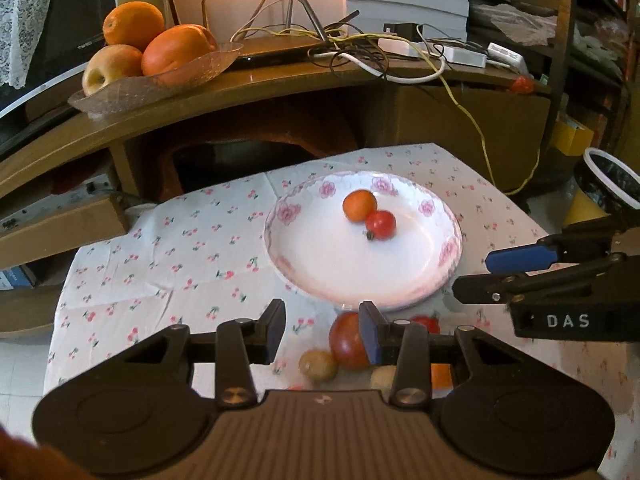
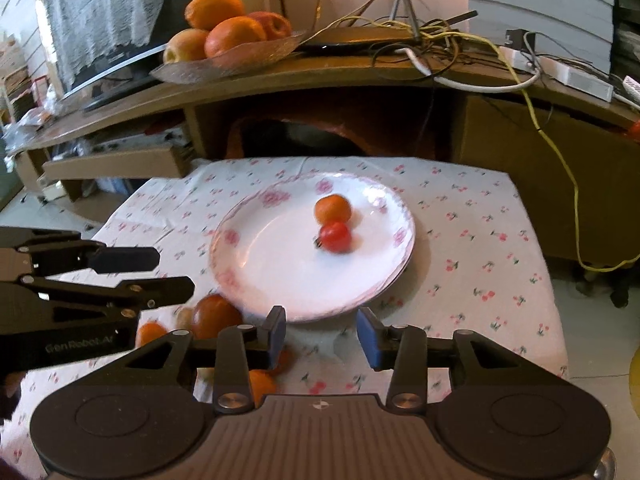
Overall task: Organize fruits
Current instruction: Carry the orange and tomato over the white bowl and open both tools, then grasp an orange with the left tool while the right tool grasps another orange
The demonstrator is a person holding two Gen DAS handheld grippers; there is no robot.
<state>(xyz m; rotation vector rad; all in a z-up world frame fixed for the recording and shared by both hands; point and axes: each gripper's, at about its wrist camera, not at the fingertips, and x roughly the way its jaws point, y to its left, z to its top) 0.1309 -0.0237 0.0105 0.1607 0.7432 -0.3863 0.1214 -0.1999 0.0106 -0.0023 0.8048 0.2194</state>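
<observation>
A white plate with a pink flower rim [image 1: 304, 264] [image 2: 260, 264] lies on the cherry-print cloth. On it rest a small orange fruit [image 1: 359, 205] [image 2: 333, 209] and, touching it, a red tomato [image 1: 381, 224] [image 2: 335, 237]. Several loose fruits sit by the plate's near edge, among them a large red one [image 1: 346, 340] [image 2: 214, 316] and a small yellowish one [image 1: 318, 366]. My left gripper [image 1: 323, 330] [image 2: 176, 272] hovers open just short of them, its jaws empty. My right gripper [image 2: 322, 334] [image 1: 472, 276] is open over the cloth before the plate, holding nothing.
A glass dish of oranges and an apple [image 1: 160, 80] [image 2: 224, 60] stands on the wooden shelf behind the table, beside a tangle of cables [image 1: 360, 52]. A black bin with a white rim [image 1: 608, 184] is at the right. A cardboard box [image 1: 60, 224] lies at the left.
</observation>
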